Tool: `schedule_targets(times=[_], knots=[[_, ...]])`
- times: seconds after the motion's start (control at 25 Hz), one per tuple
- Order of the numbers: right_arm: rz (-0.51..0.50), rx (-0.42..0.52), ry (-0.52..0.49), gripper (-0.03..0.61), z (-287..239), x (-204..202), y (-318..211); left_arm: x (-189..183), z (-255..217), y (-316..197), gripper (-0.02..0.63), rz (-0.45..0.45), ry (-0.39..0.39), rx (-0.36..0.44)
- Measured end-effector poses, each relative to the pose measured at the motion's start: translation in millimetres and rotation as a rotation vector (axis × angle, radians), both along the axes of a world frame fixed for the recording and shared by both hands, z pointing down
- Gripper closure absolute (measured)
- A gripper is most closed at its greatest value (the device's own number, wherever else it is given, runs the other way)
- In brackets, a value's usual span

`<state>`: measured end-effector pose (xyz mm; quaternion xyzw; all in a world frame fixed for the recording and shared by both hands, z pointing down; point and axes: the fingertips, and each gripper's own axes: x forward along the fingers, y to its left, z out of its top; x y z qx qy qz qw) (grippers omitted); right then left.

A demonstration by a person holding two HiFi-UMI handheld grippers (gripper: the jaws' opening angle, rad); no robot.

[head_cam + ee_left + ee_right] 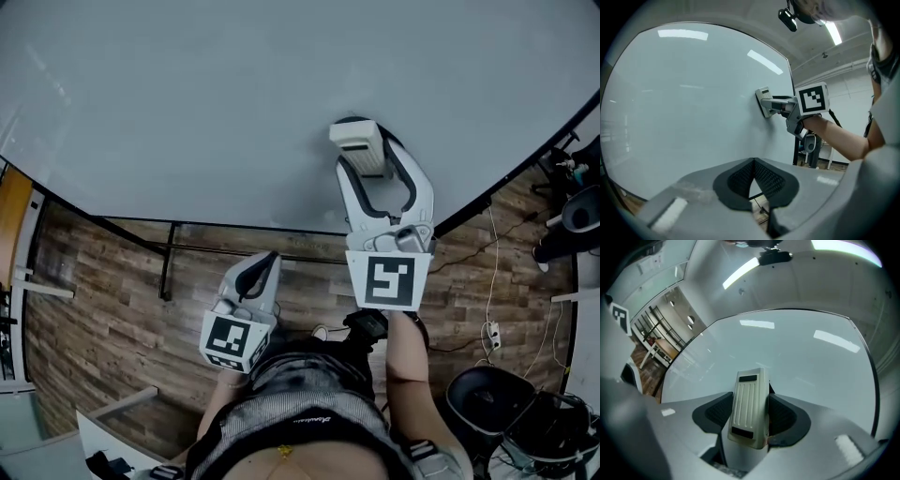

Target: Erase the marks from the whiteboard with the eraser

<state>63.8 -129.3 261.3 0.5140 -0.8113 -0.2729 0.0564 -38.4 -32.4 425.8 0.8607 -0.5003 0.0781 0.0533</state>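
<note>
The right gripper [371, 161], jaws clamped on the eraser [749, 404], presses it to the whiteboard [187, 112] for wiping. The left gripper [265, 269] waits below the whiteboard, jaws together and empty.

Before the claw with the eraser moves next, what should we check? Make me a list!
1. Eraser held firmly in the right claw: ok, the jaws are closed on both of its sides.
2. Eraser on the whiteboard: ok, the left gripper view shows it against the surface.
3. Left claw out of the way: ok, it is shut, empty and off the board.
4. Marks left to wipe: cannot tell, none shows in any view.
</note>
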Motion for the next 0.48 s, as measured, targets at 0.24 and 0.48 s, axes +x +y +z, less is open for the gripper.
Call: schedule_targets(times=[0.24, 0.48], knots=[[0.098, -0.061, -0.064, 0.333, 10, 71, 3, 31, -2, 12, 0.614, 0.024, -0.002, 0.007], [0.083, -0.150, -0.021, 0.334, 60, 96, 13, 63, -10, 13, 0.614, 0.004, 0.010, 0.040]])
